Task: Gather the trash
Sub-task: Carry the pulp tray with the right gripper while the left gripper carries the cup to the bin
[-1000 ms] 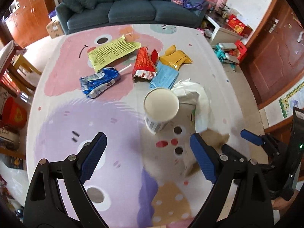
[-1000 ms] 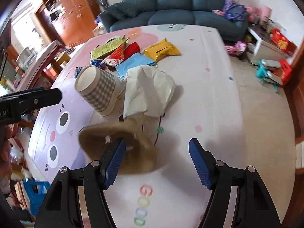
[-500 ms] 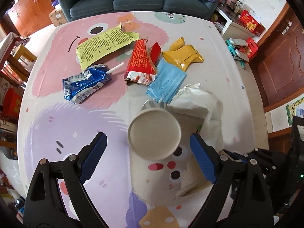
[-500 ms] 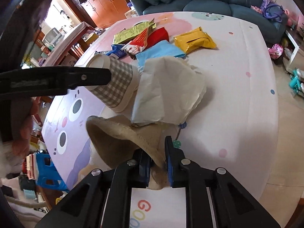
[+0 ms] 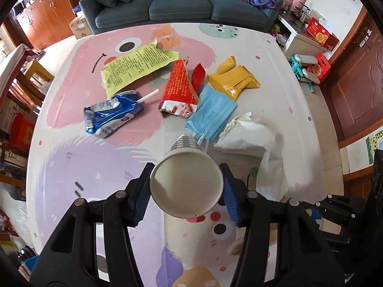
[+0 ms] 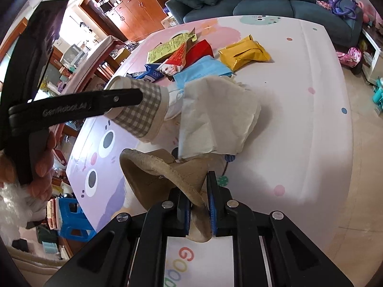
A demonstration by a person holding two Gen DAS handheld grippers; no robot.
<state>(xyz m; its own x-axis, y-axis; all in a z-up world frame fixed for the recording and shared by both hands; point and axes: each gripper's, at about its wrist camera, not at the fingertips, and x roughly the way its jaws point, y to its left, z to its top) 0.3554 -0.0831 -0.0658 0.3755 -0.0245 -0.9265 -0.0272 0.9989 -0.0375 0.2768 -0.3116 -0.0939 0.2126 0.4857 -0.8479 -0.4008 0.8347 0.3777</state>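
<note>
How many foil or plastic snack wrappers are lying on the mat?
4: a yellow-green printed wrapper farthest left, a crumpled blue foil packet nearer the camera, a red wrapper in the middle, and a golden-yellow one to the right. More may be hidden underneath.

A dark teal sofa (image 5: 182, 7) stands against the far wall, just beyond the pastel cartoon-printed table (image 5: 100, 172). Left of the sofa are reddish wooden cabinets (image 5: 45, 21); to its right, a white low cabinet (image 5: 301, 45) and a brown wooden door (image 5: 356, 81). Daylight fills the room.
</note>
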